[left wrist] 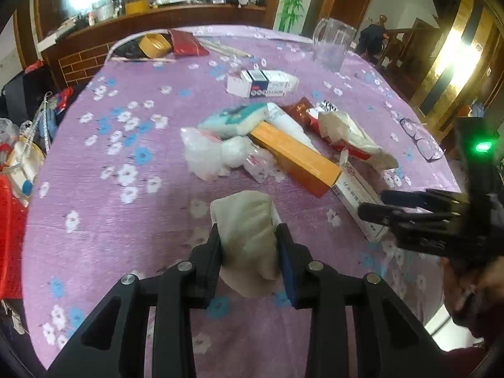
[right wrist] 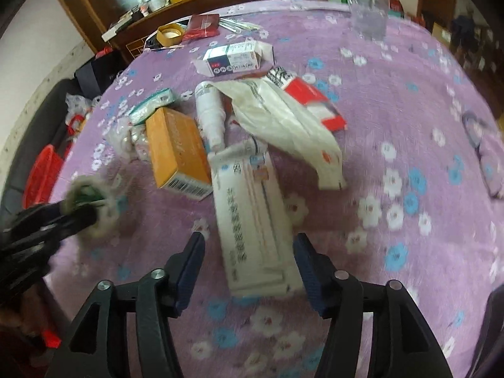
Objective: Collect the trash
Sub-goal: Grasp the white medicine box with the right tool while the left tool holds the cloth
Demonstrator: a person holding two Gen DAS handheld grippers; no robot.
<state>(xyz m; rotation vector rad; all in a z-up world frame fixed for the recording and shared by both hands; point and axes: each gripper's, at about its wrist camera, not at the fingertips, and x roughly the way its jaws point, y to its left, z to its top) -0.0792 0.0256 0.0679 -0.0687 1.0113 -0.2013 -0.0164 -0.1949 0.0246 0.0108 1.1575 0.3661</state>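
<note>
Alignment decides the next move: the long white printed carton [right wrist: 255, 223] runs lengthwise away from the right tool [right wrist: 249, 267], whose spread jaws straddle its near end without pressing it. It lies toward the near edge of the purple flowered tabletop [right wrist: 409, 119], its far end touching the orange cardboard box [right wrist: 178, 154]. Open cloth lies to its right. The left tool [left wrist: 249, 252] pinches a crumpled beige tissue wad [left wrist: 247, 230].
</note>
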